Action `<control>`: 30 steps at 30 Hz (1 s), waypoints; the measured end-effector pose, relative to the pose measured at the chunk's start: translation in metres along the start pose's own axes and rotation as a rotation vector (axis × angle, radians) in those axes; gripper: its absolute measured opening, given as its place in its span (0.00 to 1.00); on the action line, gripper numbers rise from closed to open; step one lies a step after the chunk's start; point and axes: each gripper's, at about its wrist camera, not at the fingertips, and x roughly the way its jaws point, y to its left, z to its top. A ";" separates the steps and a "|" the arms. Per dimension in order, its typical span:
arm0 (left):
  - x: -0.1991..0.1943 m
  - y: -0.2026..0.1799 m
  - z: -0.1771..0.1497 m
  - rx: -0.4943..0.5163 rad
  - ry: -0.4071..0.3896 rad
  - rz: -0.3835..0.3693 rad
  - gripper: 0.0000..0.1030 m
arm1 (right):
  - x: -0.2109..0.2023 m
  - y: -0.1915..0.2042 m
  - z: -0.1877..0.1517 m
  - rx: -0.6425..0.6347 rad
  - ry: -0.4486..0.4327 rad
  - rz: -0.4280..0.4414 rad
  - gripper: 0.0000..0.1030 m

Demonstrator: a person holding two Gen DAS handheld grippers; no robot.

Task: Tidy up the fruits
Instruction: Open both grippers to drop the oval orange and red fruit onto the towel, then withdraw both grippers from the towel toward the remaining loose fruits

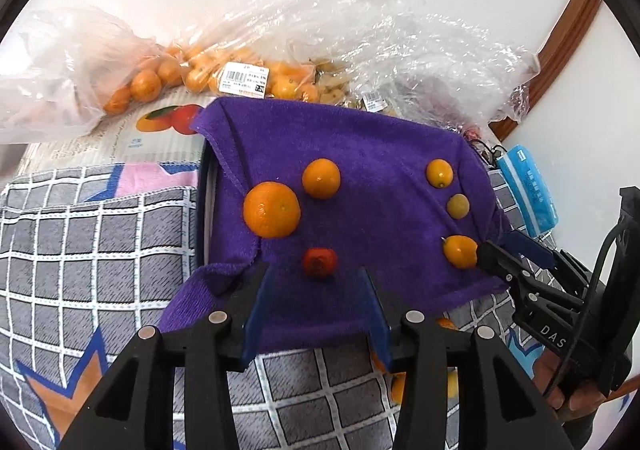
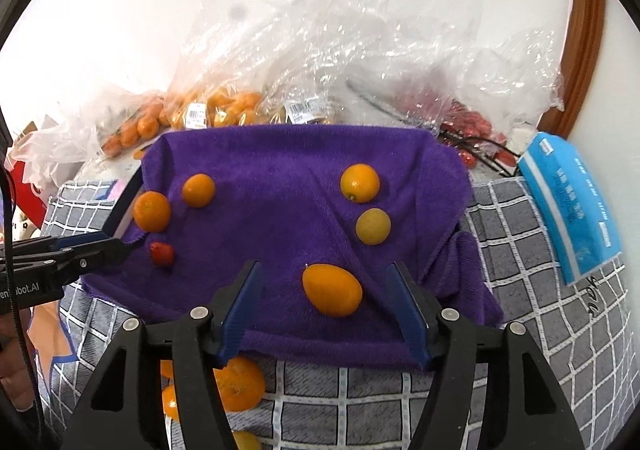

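1. The purple towel point(image 2: 280, 210) carried six fruits, sorted by kind: two mandarins point(image 1: 271, 209) near its left edge, a small red fruit point(image 1: 319, 262) close to its near edge, and three kumquats point(image 2: 332, 289) down its right side.
2. The left gripper point(image 1: 316, 314) hung over the near edge with its jaws parted and nothing between them; the red fruit lay just beyond its tips, untouched.
3. The right gripper point(image 2: 328, 314) stood open too. The nearest kumquat lay on the towel between its blue pads point(image 2: 404, 310), but clear of both, so it was not held.
4. The kumquats looked light, smooth-skinned and oval, so I judged they would roll or squirt out of a hard pinch; a gentle grip across the short waist should suit them.
5. The mandarins seemed heavier and soft-rinded, best taken across the widest part. The red fruit looked soft and easily bruised.
6. The towel's pile probably kept the fruit from rolling.
7. Beyond the far edge, clear plastic bags point(image 1: 360, 30) held more fruit: mandarins in the labelled bag point(image 1: 200, 70) at left, red fruit in one at right point(image 2: 468, 122).
8. More orange fruit point(image 2: 240, 382) lay on the checked cloth point(image 1: 80, 250) below the near edge.
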 end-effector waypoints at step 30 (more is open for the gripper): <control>-0.064 0.009 -0.065 -0.040 -0.102 0.082 0.41 | -0.049 0.015 -0.070 -0.020 0.015 0.063 0.50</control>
